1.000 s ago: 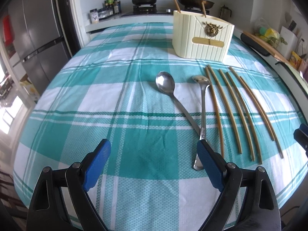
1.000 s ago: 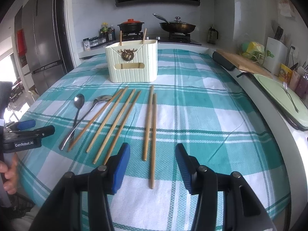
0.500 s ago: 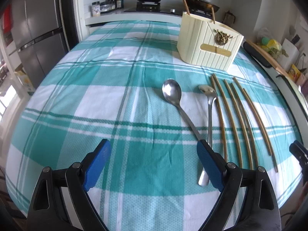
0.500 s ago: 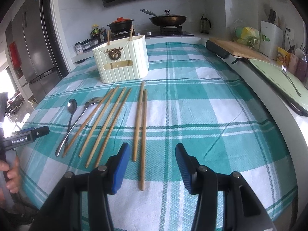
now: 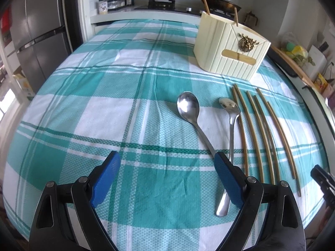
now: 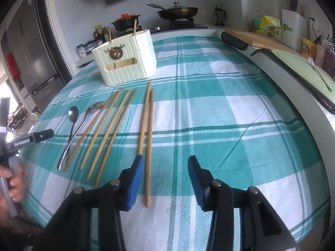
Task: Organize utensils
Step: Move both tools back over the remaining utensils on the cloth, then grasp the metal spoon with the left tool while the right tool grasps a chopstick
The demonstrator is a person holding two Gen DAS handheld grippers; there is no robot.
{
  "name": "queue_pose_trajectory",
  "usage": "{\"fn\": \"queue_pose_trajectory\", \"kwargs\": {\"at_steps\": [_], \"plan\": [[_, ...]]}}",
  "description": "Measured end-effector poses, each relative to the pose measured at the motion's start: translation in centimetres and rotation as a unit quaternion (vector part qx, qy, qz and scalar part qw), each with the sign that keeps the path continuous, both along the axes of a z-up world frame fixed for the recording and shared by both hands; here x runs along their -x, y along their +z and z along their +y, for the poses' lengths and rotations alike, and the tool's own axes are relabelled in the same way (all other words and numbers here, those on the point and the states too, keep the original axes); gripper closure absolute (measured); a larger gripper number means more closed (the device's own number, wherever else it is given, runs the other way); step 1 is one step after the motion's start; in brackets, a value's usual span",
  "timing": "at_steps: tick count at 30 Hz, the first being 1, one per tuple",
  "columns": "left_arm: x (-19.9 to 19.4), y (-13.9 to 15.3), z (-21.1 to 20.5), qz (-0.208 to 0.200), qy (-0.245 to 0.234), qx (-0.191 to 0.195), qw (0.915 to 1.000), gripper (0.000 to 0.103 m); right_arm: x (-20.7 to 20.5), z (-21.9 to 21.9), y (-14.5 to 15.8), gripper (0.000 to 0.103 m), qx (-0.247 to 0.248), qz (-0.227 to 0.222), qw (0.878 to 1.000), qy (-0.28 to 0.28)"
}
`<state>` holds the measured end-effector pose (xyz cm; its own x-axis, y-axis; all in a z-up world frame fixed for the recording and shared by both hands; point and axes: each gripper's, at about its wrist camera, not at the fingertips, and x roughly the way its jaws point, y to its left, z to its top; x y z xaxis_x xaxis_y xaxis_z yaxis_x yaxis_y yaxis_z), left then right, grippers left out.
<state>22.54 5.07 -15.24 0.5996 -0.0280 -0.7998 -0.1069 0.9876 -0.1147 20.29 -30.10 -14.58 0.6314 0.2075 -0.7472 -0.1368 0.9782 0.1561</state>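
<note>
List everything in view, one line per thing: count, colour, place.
chopsticks: six loose, tan, on cloth right of spoons; two more stand in holder
spoons: two, silver, on cloth, handles crossing
utensil holder: one, cream, far side of cloth
tablecloth: one, teal-white plaid
pots: two, on stove
fridge: one, grey, left
cutting board: one, wooden, right counter
left hand-held gripper: open, empty
right hand-held gripper: open, empty
</note>
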Motion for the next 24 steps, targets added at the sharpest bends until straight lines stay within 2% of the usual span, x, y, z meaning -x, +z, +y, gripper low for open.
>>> {"fn": "queue_pose_trajectory", "kwargs": {"at_steps": [15,19,24], "plan": [[-2.3,-0.4,0.6,0.006,0.013,0.042,0.9990,0.011,-0.8,-0.7,-0.1,0.061,-0.009,0.001,1.000,0.001],[-4.0,-0.9,-0.4,0.007,0.012,0.026,0.9996,0.011,-1.7,-0.2,0.2,0.064,-0.007,-0.001,1.000,0.015],[-6.0,-2.1,-1.4,0.017,0.018,-0.019,0.9995,0.012,-4.7,0.9,0.8,0.065,0.000,0.001,0.999,0.050]]}}
